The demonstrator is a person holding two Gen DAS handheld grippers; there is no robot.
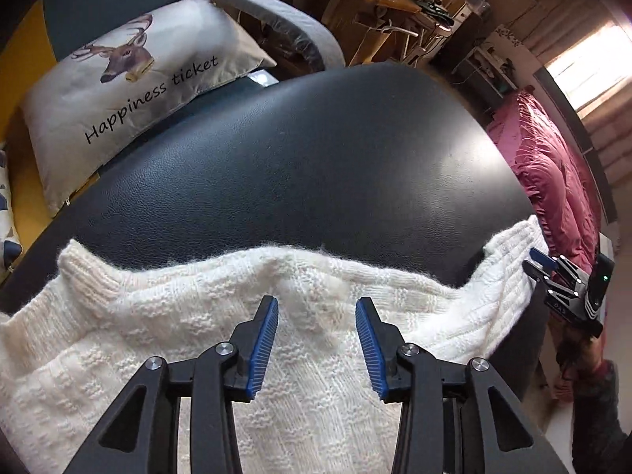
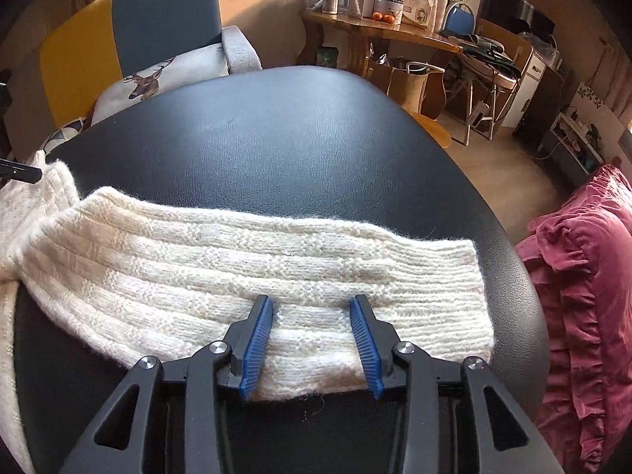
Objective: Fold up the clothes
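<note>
A cream knitted sweater (image 1: 166, 347) lies spread on a black leather table (image 1: 296, 166). My left gripper (image 1: 317, 308) hovers open over the sweater's body near its upper edge, with nothing between the blue pads. In the right wrist view a sleeve (image 2: 245, 268) stretches across the black table (image 2: 276, 138) toward the right. My right gripper (image 2: 312, 308) is open, its blue fingers straddling the sleeve's near edge close to the cuff end. The right gripper (image 1: 553, 272) also shows at the far right of the left wrist view, beside the sleeve end (image 1: 509, 256).
A deer-print pillow (image 1: 130, 91) rests on a yellow and teal armchair (image 2: 130, 31) behind the table. A pink ruffled cushion (image 2: 580, 300) sits to the right. A cluttered wooden desk (image 2: 379, 27) stands farther back. The table's far half is bare leather.
</note>
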